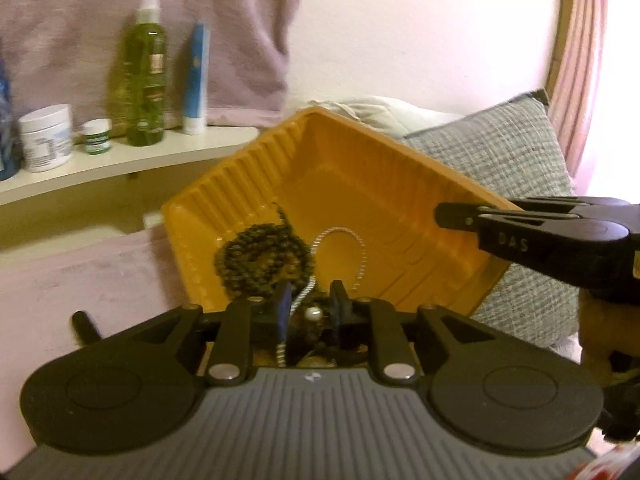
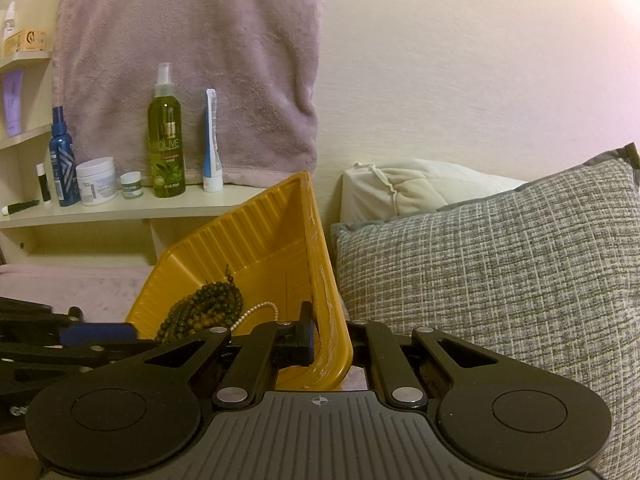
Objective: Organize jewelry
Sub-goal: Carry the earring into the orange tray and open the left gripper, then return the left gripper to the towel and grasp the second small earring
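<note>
An orange plastic tray (image 1: 360, 168) is tilted up. It holds a coil of dark green bead strands (image 1: 260, 256) and a white pearl strand (image 1: 340, 236). My left gripper (image 1: 308, 312) sits at the tray's near corner, its jaws a little apart around jewelry: the pearl strand and a pearl piece (image 1: 314, 314) lie between the fingers. My right gripper (image 2: 332, 340) is shut on the tray's rim (image 2: 320, 264) and holds the tray up; it shows in the left wrist view (image 1: 456, 216) at the tray's right edge. The beads (image 2: 204, 308) show in the right wrist view too.
A shelf (image 2: 120, 210) behind holds an olive spray bottle (image 2: 166, 136), a blue tube (image 2: 212, 144), white jars (image 2: 96, 180) and a blue bottle (image 2: 62, 160). A mauve towel (image 2: 192, 60) hangs on the wall. A grey woven pillow (image 2: 500, 272) and a cream pillow (image 2: 408, 188) lie at right.
</note>
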Demonstrator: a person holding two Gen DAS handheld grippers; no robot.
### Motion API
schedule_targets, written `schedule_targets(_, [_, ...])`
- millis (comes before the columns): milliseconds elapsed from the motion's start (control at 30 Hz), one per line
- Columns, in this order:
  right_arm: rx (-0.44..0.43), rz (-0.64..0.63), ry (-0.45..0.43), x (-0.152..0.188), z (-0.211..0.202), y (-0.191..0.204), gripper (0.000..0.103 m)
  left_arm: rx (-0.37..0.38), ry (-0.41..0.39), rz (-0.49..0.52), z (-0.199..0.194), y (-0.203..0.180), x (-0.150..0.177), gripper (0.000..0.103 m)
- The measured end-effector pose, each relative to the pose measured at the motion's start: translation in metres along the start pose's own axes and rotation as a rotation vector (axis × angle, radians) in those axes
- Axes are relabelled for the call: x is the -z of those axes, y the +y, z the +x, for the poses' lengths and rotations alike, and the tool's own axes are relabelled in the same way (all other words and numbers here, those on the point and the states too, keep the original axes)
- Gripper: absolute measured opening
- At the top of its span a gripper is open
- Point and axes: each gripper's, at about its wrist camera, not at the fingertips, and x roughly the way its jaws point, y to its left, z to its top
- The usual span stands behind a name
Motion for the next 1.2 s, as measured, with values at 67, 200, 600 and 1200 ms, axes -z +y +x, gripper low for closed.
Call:
schedule_targets(67, [0.000, 0.000, 0.000, 0.000, 0.000, 0.000, 0.006, -0.032, -0.013, -0.025, -0.008, 0.011, 0.002, 0.018])
schedule_targets(200, [0.000, 0.001, 0.001, 0.000, 0.000, 0.000, 0.006, -0.141, -0.021, -0.070, -0.024, 0.040, 0.009, 0.019])
schedule_targets(600, [0.001, 0.000, 0.000, 0.001, 0.000, 0.000, 0.006, -0.397, 0.008, -0.177, -0.054, 0.114, 0.039, 0.019])
schedule_targets(1200, [0.005, -0.003, 0.005, 0.002, 0.001, -0.001, 0.006, -0.333, 0.091, -0.022, -0.006, 0.090, 0.056, 0.019])
